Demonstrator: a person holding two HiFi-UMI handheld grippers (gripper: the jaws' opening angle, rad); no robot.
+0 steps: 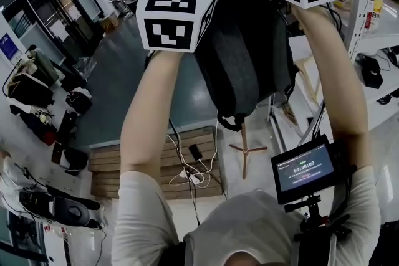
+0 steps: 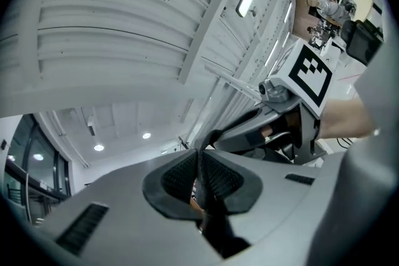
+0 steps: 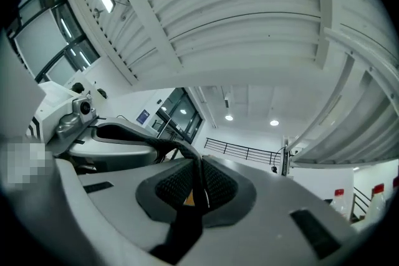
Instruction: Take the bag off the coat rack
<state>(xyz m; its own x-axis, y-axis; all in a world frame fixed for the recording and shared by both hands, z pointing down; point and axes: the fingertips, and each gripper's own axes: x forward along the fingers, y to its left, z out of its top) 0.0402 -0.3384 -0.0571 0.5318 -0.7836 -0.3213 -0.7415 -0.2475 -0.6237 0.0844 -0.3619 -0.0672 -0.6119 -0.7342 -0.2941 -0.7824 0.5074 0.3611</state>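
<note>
You hold the left gripper (image 2: 201, 180) and right gripper (image 3: 201, 187) each pinched tight on the black strap (image 2: 217, 232) of the bag (image 1: 243, 53), which hangs high over the coat rack (image 1: 245, 149) base, so only freeing it and carrying it clear seems left

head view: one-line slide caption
The left hand-held gripper and right hand-held gripper hold a dark grey fabric backpack by its black strap.

Open floor (image 1: 118, 78) lies left of the bag (image 1: 243, 53); white shelving (image 1: 358, 3) crowds its right.
</note>
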